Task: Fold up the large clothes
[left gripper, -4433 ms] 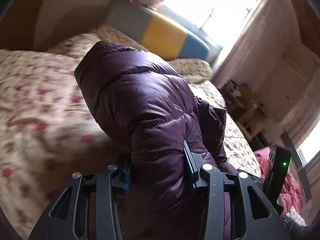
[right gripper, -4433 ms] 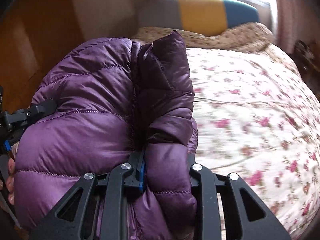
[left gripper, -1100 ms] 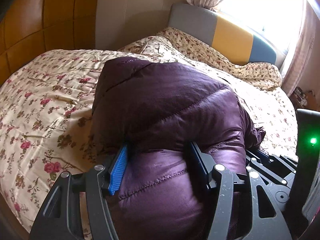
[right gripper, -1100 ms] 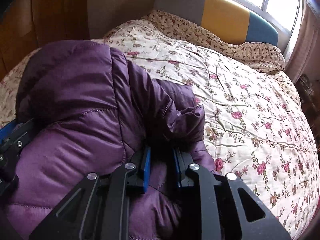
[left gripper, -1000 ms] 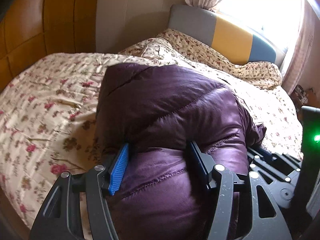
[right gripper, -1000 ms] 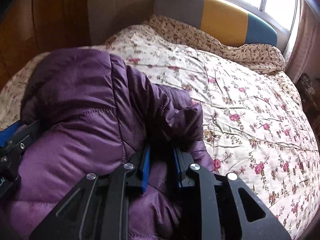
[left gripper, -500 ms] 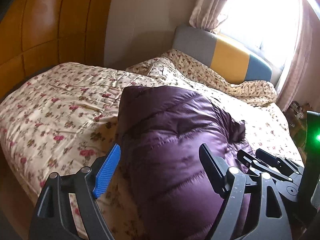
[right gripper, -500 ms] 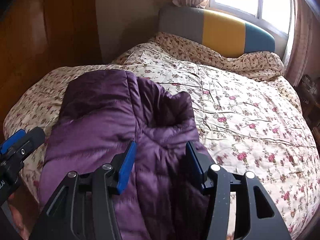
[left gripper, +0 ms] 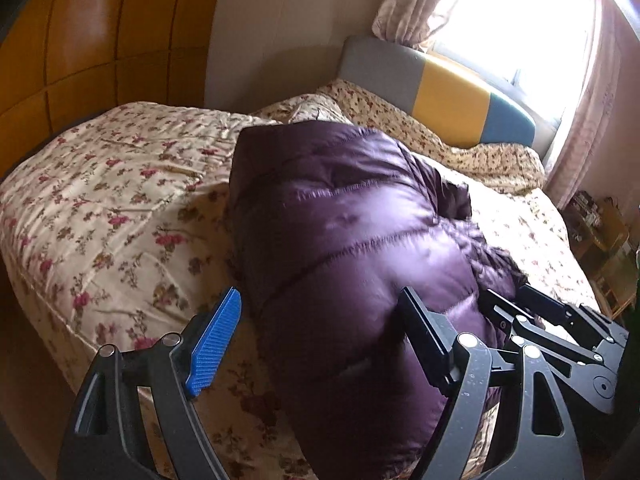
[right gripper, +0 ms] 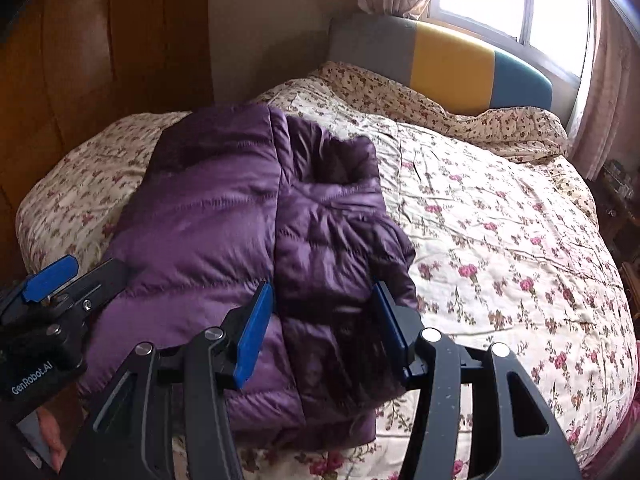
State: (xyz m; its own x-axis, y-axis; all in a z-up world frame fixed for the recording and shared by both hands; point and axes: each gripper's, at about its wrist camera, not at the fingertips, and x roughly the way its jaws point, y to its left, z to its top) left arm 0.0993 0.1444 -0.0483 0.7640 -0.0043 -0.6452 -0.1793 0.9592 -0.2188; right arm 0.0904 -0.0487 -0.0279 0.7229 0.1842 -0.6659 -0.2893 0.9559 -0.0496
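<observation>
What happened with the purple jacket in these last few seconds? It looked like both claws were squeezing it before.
Both let go. The left gripper and right gripper, clamped on the jacket a second ago, now stand open and have pulled back toward the foot of the bed. The jacket, earlier held up bunched, now lies folded on the quilt. The bed and headboard are unchanged.

Near hem of purple jacket [right gripper: 256,248] runs behind my right gripper [right gripper: 322,330] frame; can't see its lower edge there. In left view jacket [left gripper: 352,248] bottom cut by picture edge, its right side masked by right gripper [left gripper: 560,332] linkage. Bedspread [right gripper: 500,240] under jacket hidden. Shelf clutter [left gripper: 596,220] at far right too small and blurred to name. Window [left gripper: 516,12] blown out, nothing readable beyond glass. Bit of hand [right gripper: 50,440] at lower left mostly cropped.
</observation>
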